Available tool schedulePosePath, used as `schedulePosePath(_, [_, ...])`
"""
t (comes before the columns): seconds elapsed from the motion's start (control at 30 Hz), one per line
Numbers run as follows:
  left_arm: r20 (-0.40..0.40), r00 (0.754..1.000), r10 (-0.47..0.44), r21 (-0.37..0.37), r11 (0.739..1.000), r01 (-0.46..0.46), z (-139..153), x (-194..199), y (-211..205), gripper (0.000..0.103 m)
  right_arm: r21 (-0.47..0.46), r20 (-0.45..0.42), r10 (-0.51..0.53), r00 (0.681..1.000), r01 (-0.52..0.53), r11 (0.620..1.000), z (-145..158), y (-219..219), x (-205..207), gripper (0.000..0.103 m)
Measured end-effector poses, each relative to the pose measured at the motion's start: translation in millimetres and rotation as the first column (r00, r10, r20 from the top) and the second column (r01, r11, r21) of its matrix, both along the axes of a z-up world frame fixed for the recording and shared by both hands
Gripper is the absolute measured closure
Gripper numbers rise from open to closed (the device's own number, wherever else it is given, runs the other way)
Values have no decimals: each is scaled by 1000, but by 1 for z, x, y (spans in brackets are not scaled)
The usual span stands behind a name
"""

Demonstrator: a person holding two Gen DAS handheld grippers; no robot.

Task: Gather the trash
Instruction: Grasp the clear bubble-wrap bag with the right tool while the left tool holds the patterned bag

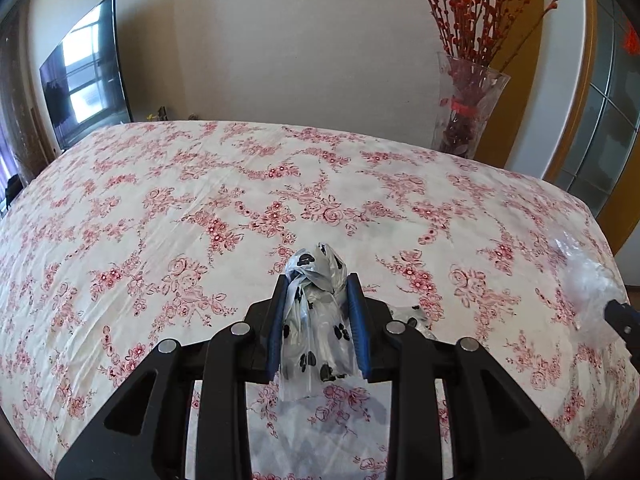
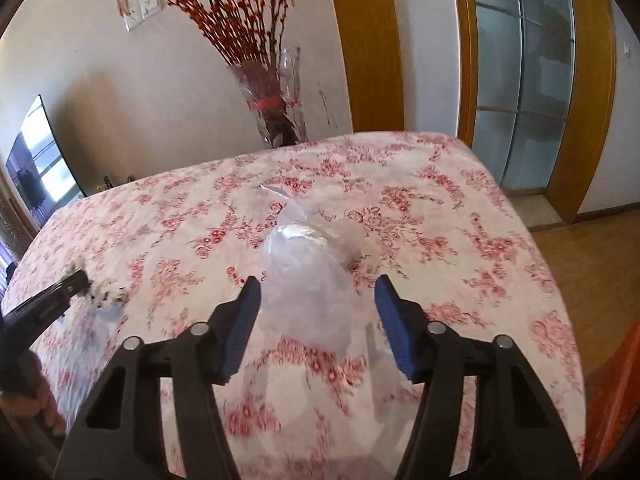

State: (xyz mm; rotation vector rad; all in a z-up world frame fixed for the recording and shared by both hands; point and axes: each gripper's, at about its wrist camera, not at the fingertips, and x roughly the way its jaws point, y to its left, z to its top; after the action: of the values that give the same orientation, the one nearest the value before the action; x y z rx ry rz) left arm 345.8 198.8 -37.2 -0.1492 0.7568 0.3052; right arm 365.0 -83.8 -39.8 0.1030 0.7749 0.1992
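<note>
My left gripper [image 1: 317, 284] is shut on a crumpled clear plastic bag with black paw prints [image 1: 316, 320] and holds it just above the floral tablecloth [image 1: 160, 208]. My right gripper [image 2: 316, 284] is open, its blue fingers [image 2: 244, 320] on either side of a crumpled clear plastic bag [image 2: 308, 280] that lies on the cloth. That clear bag also shows at the right edge of the left wrist view [image 1: 588, 280]. The left gripper with its paw-print bag shows blurred at the left of the right wrist view [image 2: 80, 284].
A glass vase of red branches [image 1: 464, 112] stands behind the table's far right edge; it also shows in the right wrist view [image 2: 276, 100]. A TV [image 1: 84, 76] hangs at the left. The table's right edge [image 2: 560, 280] drops to a wood floor.
</note>
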Motion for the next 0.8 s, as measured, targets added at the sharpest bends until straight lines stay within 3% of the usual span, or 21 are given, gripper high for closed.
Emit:
schedulePosePath(0.13, [-1,1000,-4,-2,1000,4,0,0,-1,75,5,-59,15,998,-15,1000,-12,3,11,84])
schedulePosePath(0.23, [6,1000,-21,-7,1000,21,2,-5,-6,75,8,-59,7,998,-6,1000,-11,-5,-1,93])
schedulePosePath(0.53, [37,991,-125,-37,991,127,18,-39,-47,75,-29,-12,-23,1000,23,999,7,-53,-74,96])
schedulePosePath(0.8, [62,963,-261,-45,963,264,34,-76,-107,75,-42,6,-115,993,115,992,19,-107,-153,96])
